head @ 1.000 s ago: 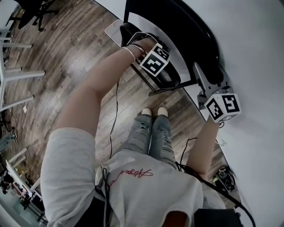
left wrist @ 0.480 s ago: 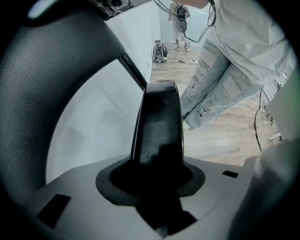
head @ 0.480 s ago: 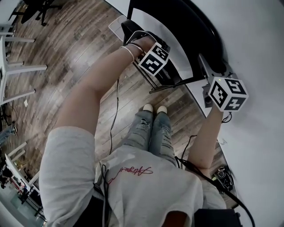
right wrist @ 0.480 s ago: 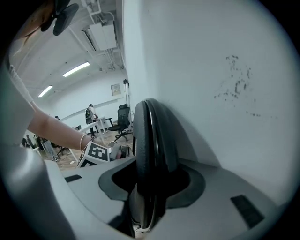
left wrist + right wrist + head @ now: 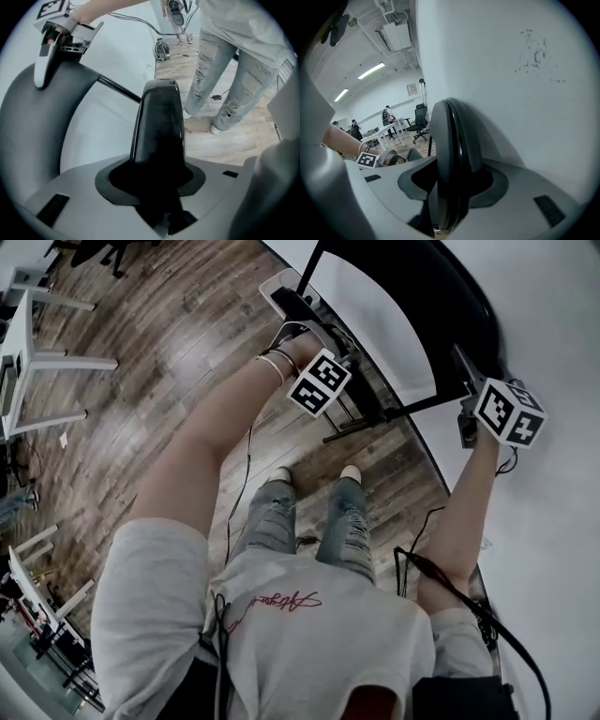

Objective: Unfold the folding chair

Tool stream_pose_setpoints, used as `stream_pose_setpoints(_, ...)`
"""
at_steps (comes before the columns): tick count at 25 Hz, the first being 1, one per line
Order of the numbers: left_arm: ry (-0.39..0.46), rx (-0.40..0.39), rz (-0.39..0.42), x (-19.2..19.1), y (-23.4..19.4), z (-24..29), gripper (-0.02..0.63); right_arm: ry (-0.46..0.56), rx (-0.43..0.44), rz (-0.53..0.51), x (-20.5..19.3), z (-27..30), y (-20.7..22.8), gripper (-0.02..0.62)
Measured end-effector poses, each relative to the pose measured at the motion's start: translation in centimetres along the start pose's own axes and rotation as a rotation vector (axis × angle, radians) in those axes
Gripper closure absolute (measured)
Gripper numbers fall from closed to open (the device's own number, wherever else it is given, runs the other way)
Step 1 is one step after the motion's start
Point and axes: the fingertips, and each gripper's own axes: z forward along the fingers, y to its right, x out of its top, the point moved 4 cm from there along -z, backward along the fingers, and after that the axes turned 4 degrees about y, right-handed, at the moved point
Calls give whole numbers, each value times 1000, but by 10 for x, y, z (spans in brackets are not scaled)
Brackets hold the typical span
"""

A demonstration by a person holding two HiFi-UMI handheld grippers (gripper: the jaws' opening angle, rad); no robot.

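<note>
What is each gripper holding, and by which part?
The folding chair: left gripper clamps its seat edge; right gripper, jaws just closing, clamps its backrest rim.

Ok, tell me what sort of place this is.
Probably an open-plan office or lab: wood-look plank floor, white desks standing on it, and farther off a wheeled office chair under ceiling strip lights.

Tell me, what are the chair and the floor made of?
The folding chair looks like black plastic: pebbly grain on one edge, smooth shine on another. Its thin legs are probably painted metal tube. The floor shows grainy planks: wood, or laminate that copies it.
</note>
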Motion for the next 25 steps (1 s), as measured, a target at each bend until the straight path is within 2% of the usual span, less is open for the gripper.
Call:
stream_pose_setpoints(3,22,64,15,1,11,-3,419,63,-37,-67,-2,-3,2,411)
stream_pose_setpoints(8,39,126,26,4,15,-6,420,133,-219,-246,4,-22,5,351)
stream_pose_setpoints(12,44,172,33,2,18,-10,423,152,-339,-247,7,-32,2,349)
stream_pose_setpoints(16,43,209,43,5,18,-8,434,287,-440,-281,11,-73,2,334)
stream_pose_setpoints(17,42,212,45,6,18,-8,434,316,-468,-294,10,-88,-6,336)
stream_pose_setpoints(19,44,214,47,5,19,-8,434,300,-460,-327,0,-98,-36,341)
stream_pose_setpoints(20,46,216,48,5,21,-8,434,277,-437,-347,-8,-93,-55,361)
stream_pose_setpoints(22,49,225,49,2,27,-10,433,250,-386,-390,-24,-69,-93,577)
stream_pose_setpoints(25,55,263,58,0,36,-16,434,228,-299,-375,-44,-30,-134,578)
